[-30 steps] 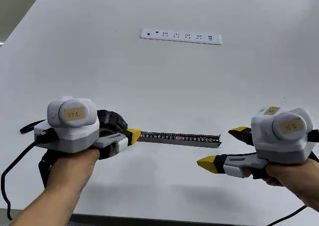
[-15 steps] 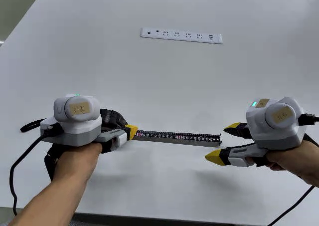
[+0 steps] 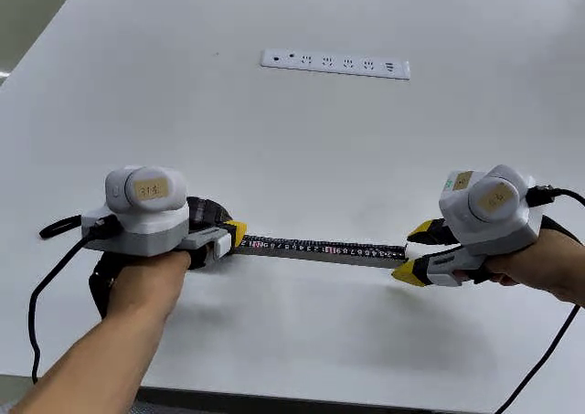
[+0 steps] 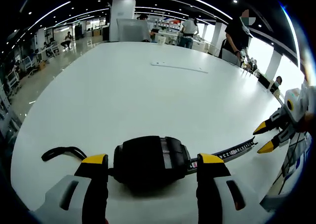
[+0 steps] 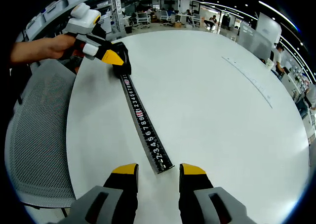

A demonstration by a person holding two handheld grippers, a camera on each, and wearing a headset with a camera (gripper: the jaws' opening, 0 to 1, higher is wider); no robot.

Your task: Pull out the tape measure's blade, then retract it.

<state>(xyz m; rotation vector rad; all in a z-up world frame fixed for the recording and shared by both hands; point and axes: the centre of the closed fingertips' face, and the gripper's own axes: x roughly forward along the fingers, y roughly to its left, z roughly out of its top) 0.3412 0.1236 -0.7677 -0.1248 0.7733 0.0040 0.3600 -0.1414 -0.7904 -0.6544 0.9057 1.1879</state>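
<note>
Bare tabletop [image 3: 302, 158] between blade [image 3: 324, 249] and distant power strip [image 3: 334, 64], apparently.

The tape measure's blade [image 5: 144, 130] shows white scale digits, 3, 4, 5 legible.

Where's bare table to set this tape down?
Bare: white tabletop between the white power strip and the extended black blade. Crowded: near edge, black tape measure case in left gripper, right gripper at blade tip.

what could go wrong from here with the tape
The right tool stands open around the end of the blade; closing off-centre may miss the thin tip. If the left tool grips the case too loosely, pulling the blade may drag the case along the table.
</note>
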